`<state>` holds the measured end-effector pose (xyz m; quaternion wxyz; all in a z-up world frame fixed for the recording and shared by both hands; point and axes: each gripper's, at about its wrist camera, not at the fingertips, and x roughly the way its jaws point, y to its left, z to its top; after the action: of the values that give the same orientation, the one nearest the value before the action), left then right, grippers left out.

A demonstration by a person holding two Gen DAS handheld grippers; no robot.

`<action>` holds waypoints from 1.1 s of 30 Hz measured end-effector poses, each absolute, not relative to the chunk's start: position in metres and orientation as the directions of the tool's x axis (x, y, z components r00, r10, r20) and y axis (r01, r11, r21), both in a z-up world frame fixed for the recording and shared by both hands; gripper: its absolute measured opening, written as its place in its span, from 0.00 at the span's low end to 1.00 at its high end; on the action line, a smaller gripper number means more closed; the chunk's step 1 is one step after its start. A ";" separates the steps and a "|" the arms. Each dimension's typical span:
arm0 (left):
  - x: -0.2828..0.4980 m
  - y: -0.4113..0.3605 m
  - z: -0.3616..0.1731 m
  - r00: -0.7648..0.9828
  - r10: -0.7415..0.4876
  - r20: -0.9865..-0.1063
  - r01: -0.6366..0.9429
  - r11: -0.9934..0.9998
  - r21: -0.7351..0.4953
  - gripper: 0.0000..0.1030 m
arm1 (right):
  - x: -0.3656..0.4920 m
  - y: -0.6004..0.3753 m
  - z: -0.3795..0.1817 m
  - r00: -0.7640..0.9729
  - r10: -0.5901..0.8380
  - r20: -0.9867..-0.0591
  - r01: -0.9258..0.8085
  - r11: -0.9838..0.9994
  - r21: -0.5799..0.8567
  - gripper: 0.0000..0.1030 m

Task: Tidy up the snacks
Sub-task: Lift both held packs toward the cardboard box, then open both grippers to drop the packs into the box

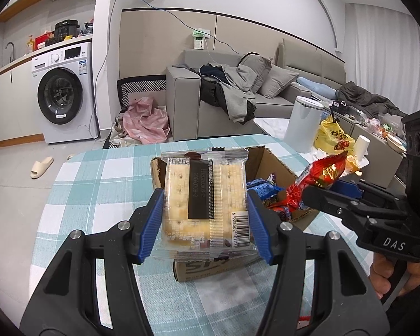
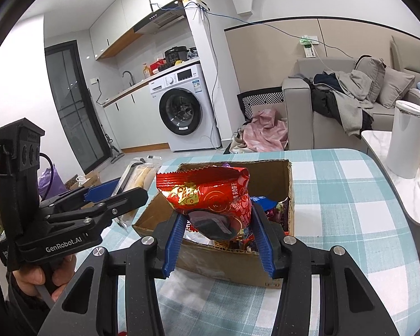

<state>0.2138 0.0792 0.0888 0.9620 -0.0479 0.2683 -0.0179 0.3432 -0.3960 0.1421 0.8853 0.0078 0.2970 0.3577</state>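
Note:
My left gripper [image 1: 205, 218] is shut on a clear pack of pale crackers [image 1: 204, 201], held flat above the open cardboard box [image 1: 277, 168]. In the right wrist view that same gripper [image 2: 123, 196] and the cracker pack [image 2: 138, 177] show at the left of the box. My right gripper [image 2: 218, 229] is shut on a red snack packet [image 2: 210, 193] with gold print, held over the cardboard box [image 2: 282, 179]. The left wrist view shows the red packet [image 1: 319, 179] in the right gripper [image 1: 322, 189] at the box's right side. Several blue and red snack packets [image 1: 261, 189] lie inside the box.
The box stands on a table with a teal checked cloth [image 1: 98, 179]. A white bin [image 1: 302, 123], a yellow bag [image 1: 331, 137] and a paper cup [image 1: 361, 147] sit on a low table at the right. A grey sofa [image 1: 210, 100] and a washing machine [image 1: 64, 95] stand beyond.

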 end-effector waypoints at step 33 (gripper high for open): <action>0.184 0.074 0.070 0.845 -0.035 -0.534 0.019 0.999 -0.036 0.99 | 0.342 -0.416 0.140 0.579 0.602 -0.550 -0.587 0.776 0.231 0.99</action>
<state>0.1842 0.0740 0.0704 0.9603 -0.0145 0.2783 -0.0142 0.3424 -0.4158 0.1395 0.8885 0.0118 0.3137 0.3347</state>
